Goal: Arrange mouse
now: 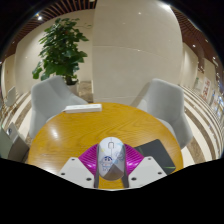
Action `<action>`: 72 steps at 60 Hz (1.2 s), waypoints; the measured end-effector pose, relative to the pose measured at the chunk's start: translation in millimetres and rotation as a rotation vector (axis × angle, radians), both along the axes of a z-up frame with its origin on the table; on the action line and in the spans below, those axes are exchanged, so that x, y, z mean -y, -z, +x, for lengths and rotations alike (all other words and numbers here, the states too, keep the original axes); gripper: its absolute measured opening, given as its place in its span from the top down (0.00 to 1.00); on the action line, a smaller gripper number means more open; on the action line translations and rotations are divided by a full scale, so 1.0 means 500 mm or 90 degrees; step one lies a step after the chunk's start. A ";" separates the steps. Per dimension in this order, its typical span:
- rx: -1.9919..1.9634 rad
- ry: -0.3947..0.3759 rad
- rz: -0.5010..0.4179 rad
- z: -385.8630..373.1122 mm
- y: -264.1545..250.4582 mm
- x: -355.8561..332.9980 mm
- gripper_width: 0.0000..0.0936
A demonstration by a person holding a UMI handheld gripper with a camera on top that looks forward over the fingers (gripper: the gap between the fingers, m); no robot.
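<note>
Right now a white computer mouse [111, 157] is sitting between the two fingers of the gripper [111, 170], its rounded back facing up and its scroll wheel pointing toward twelve o'clock. The magenta pads [93, 158] are hugging it at nine and three o'clock, and both appear to be pressing on its sides, so the claw is closing on the mouse. Whether the mouse is resting on the round wooden table [70, 135] or riding just above it, I cannot tell. At about three o'clock from the mouse, a dark mouse pad [156, 152] is lying on the table, just beside the right finger. Beyond, at eleven o'clock, a flat white object [83, 107] is lying near the far rim. Two pale chairs [50, 97] are standing behind the table, and a leafy potted plant [62, 50] is rising past them.
</note>
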State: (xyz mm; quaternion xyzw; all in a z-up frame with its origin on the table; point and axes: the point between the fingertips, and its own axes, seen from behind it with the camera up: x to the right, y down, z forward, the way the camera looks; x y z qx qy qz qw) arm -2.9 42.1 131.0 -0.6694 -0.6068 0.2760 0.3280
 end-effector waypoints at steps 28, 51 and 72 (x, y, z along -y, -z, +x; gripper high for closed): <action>0.116 -0.001 -0.040 0.024 0.299 -0.322 0.54; 0.105 -0.064 -0.034 0.101 0.192 -0.264 0.08; 0.119 -0.180 -0.051 0.365 0.017 0.015 0.08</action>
